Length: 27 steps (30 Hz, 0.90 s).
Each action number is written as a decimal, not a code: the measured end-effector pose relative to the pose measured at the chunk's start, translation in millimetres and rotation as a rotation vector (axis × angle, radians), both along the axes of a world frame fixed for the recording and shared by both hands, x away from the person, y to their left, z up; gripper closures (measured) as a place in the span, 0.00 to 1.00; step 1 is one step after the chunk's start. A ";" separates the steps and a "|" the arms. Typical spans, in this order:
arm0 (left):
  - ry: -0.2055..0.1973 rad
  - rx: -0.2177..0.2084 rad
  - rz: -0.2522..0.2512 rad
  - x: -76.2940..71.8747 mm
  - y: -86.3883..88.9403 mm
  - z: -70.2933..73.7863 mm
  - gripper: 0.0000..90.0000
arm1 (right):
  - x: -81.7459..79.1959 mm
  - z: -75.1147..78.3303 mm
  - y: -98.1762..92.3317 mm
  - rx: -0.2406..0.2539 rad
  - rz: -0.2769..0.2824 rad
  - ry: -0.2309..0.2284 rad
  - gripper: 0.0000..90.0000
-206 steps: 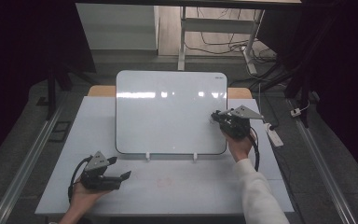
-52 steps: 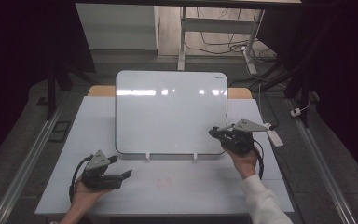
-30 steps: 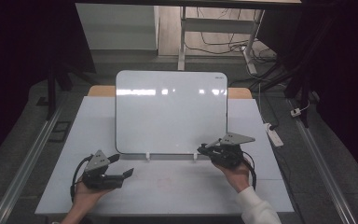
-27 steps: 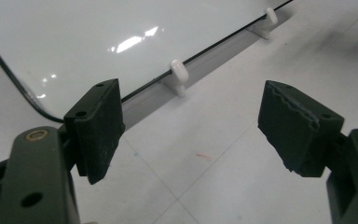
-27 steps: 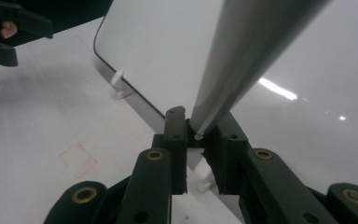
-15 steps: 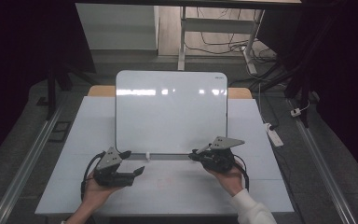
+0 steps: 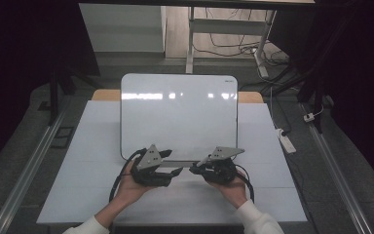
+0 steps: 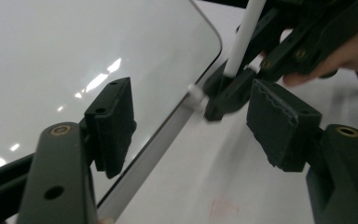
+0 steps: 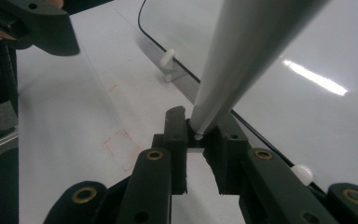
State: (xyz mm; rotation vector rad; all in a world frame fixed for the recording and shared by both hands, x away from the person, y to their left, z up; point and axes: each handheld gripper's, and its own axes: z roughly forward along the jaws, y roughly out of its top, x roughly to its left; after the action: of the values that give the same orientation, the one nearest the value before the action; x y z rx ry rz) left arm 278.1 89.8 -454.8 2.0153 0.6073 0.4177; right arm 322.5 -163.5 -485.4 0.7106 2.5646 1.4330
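White laminate covers the table [image 7: 78, 195], and its left part is bare, so the left hand has free room to draw back towards the left and near edges. The left gripper [image 7: 175, 171] sits just near of the whiteboard's near edge. Its jaws have just been closing but stand released, and no pad presses on anything; in the left gripper view the far tip of the right gripper [image 8: 223, 95] and the foot of the white rod [image 8: 244, 39] lie beyond the pads. The whiteboard [image 7: 177, 114] lies in the middle of the table, with a small white peg [image 8: 196, 93] on its near rim close to both tools. A faint red mark [image 9: 119, 142] shows on the table near of that rim. To the right, the right gripper [image 9: 196, 140] is clenched on the lower end of the white rod [image 9: 242, 56], which rises steeply from the jaws over the board's edge. Judgement: the step in hand is the left gripper taking hold of the rod. It should be done by bringing the open pads square to either side of the rod above the right jaws, clear of the peg and the rim, and closing only when centred. The right hand should hold steady. The right part of the table is bare to its edge.
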 end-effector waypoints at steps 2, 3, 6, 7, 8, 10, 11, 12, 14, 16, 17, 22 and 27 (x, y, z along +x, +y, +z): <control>0.001 -0.009 -0.018 4.1 -7.6 1.9 0.38 | -0.6 -0.3 0.9 0.006 0.006 0.007 0.86; 0.005 -0.016 -0.028 6.4 -11.3 2.9 0.39 | -0.9 -0.4 1.5 0.009 0.010 0.009 0.86; 0.013 -0.038 -0.063 12.4 -20.9 6.3 0.41 | -1.7 -0.8 3.6 0.010 0.018 0.012 0.86; 0.015 -0.046 -0.076 14.1 -23.9 7.2 0.43 | -2.0 -1.1 4.3 0.009 0.020 0.014 0.86; 0.018 -0.053 -0.089 15.6 -26.8 7.9 0.44 | -2.2 -1.3 4.9 0.009 0.022 0.016 0.86; 0.022 -0.060 -0.113 18.1 -32.2 8.8 0.48 | -2.8 -1.5 6.0 0.010 0.024 0.018 0.86; 0.023 -0.060 -0.126 18.9 -34.9 9.1 0.50 | -3.0 -1.6 6.5 0.011 0.025 0.020 0.86; 0.023 -0.059 -0.139 19.4 -37.6 9.3 0.52 | -3.1 -1.6 6.8 0.012 0.026 0.022 0.86; 0.020 -0.055 -0.165 19.8 -42.6 9.6 0.57 | -3.1 -1.6 7.4 0.014 0.023 0.028 0.86; 0.010 -0.048 -0.180 19.9 -46.9 9.8 0.64 | -2.8 -2.0 7.8 0.016 0.021 0.033 0.86; 0.008 -0.049 -0.186 20.2 -48.5 10.0 0.67 | -2.8 -2.1 8.0 0.016 0.021 0.034 0.86; 0.000 -0.054 -0.189 23.1 -51.0 10.8 0.85 | -2.4 -1.7 8.0 0.012 0.027 0.043 0.86; -0.016 -0.029 -0.175 24.6 -52.4 9.3 0.89 | 0.9 -1.9 6.1 -0.005 0.036 0.084 0.86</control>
State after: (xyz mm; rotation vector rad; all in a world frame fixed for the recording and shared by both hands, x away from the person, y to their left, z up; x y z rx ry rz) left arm 302.7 37.5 -445.4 2.0160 0.4209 0.3175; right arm 323.5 -157.4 -487.3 0.7435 2.6564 1.4358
